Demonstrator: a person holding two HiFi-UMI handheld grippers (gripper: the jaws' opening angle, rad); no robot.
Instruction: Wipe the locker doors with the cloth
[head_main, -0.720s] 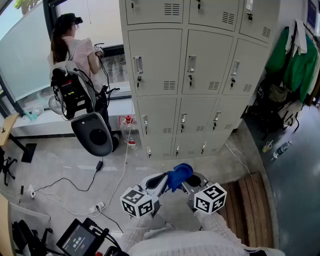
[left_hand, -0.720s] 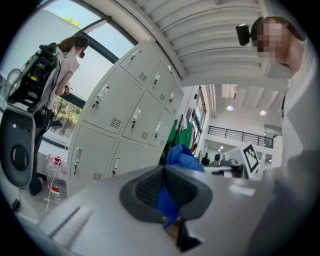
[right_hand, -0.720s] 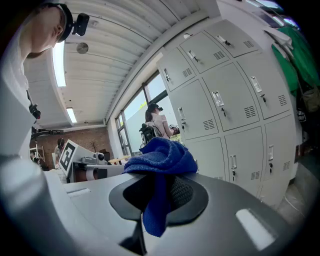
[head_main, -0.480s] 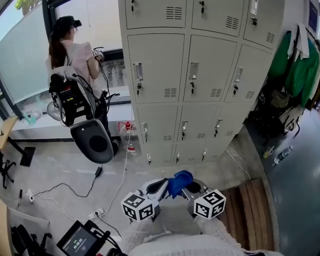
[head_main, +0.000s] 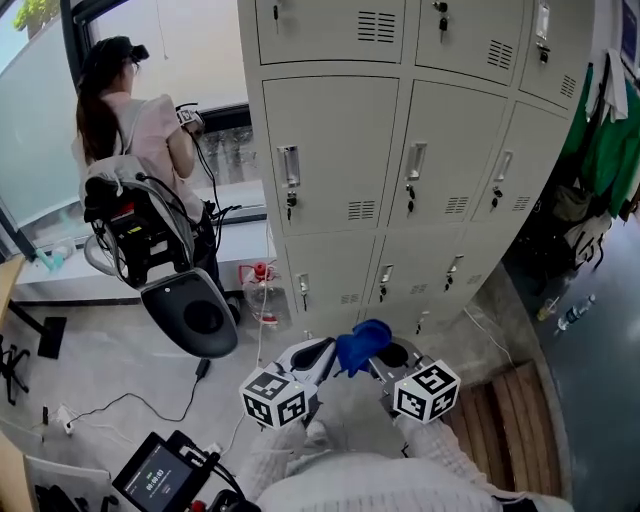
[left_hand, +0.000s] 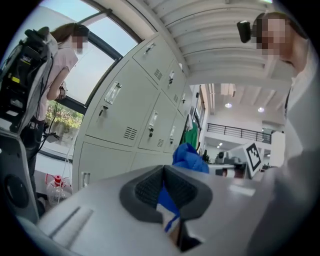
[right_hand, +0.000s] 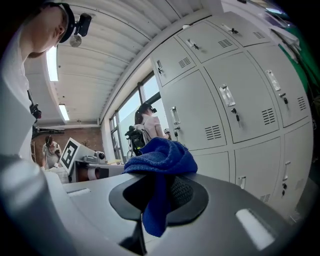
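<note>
both tongs are low in the head view, close to the wearer's body, their marker cubes side by side. the left tongs (head_main: 328, 358) and the right tongs (head_main: 382, 358) point inward toward each other and meet at a bunched blue terry cloth (head_main: 362, 344).

left gripper view: the left tongs (left_hand: 165, 196) are pressed together on a thin fold of the cloth (left_hand: 190, 157). the rest of it bulges up beyond the tips.

right gripper view: the right tongs (right_hand: 159, 199) are clamped on the cloth (right_hand: 161, 154). it heaps over the tips, and one tail hangs down between the pads.

the cloth is in the air between the two tongs, well apart from the pale grey metal locker doors (head_main: 330, 150). the doors stand shut ahead, each with a handle, a key lock and a vent grille.

left of the lockers a person in a pink top (head_main: 135, 125) faces the window beside a black rounded chair back (head_main: 192, 312). green garments (head_main: 612, 140) hang at the right.
</note>
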